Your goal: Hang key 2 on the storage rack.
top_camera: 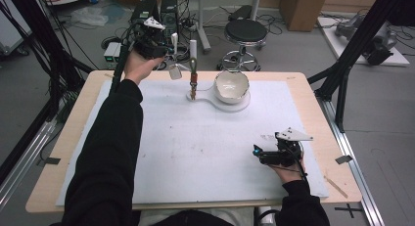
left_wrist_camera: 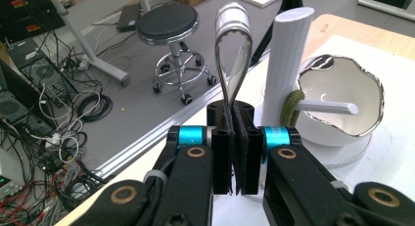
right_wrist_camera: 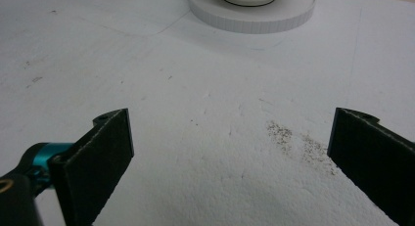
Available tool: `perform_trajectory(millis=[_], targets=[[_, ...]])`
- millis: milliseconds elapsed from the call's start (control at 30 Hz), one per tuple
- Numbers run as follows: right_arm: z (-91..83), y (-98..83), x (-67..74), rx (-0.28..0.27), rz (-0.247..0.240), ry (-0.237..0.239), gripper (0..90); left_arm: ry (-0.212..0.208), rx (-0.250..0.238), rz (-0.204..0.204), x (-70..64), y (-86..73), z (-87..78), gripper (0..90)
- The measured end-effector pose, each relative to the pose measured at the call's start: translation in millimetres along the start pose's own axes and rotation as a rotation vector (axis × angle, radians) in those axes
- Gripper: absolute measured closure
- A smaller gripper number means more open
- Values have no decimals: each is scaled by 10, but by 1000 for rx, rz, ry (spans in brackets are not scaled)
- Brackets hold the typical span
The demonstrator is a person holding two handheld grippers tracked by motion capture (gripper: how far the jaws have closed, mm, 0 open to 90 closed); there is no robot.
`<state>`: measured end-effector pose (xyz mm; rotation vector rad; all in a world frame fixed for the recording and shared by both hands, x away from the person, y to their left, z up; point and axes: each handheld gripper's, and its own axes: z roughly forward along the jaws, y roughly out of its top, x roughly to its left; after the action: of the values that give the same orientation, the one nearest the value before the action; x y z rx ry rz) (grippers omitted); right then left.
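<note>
Left claw (left_wrist_camera: 234,152) clamped on a silvery metal loop (left_wrist_camera: 233,50), raised at the far left edge of the bench (top_camera: 58,152), just left of the white post (left_wrist_camera: 286,64). Green ring (left_wrist_camera: 289,108) hanging on the post's peg, beside the white bowl (left_wrist_camera: 342,118). Right claw (right_wrist_camera: 230,162) spread apart, resting low over the white mat (top_camera: 195,152) at near right.

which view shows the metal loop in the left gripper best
The left gripper view: the metal loop stands close and sharp, pinched in the left gripper. The high view shows it small and blurred.
</note>
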<state>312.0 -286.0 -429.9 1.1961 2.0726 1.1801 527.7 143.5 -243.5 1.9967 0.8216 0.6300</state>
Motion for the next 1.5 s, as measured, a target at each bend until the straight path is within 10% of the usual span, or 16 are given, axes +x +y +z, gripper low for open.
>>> perform_trajectory(millis=[667, 1267, 1500], targets=[[6, -4, 4, 5, 1, -3, 23, -34, -4, 2, -114, -7, 137, 867], [2, -17, -2, 2, 2, -7, 23, -144, -24, -122, -73, -257, 260, 856], [9, -17, -4, 3, 10, -6, 23, -196, 4, -238, 36, -314, 224, 457]])
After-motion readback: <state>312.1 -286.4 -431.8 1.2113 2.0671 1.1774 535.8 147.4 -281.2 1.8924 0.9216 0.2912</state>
